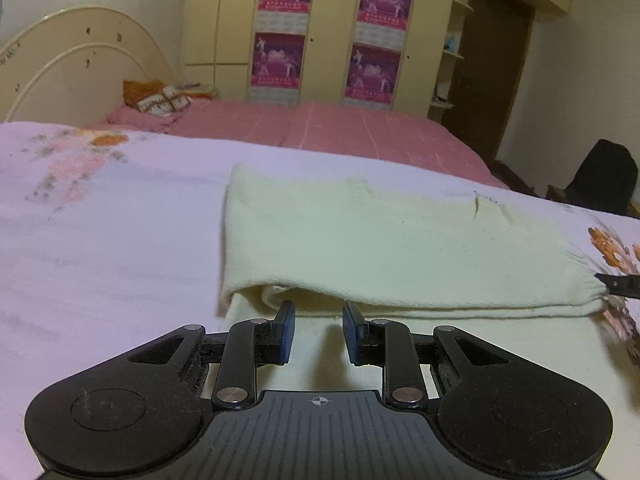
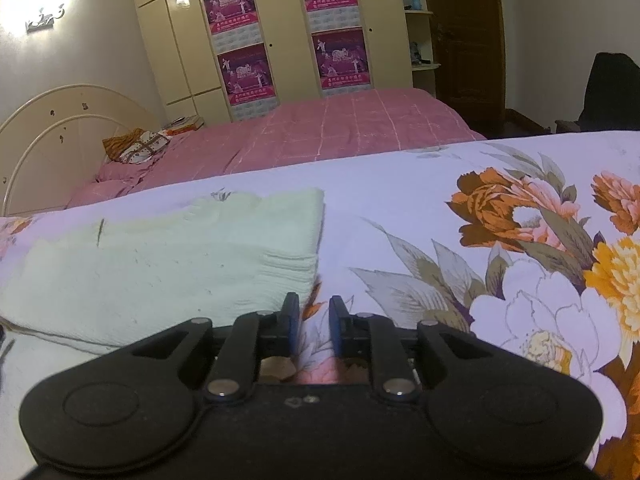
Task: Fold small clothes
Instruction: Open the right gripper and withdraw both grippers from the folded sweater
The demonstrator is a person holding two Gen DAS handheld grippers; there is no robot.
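A pale cream knitted garment is seen folded over on a floral-printed white bedsheet.

In the left wrist view, the left gripper is held released and empty, just before the fold's near edge. In the right wrist view, the right gripper is likewise parted and empty, beside the garment's ribbed end. If only the top layer is pinched, the fold may be dragged open.

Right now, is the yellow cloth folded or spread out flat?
Folded. The pale yellow cloth lies doubled over on the flowered sheet: its top layer's edge rests on a lower layer, near the open left gripper.
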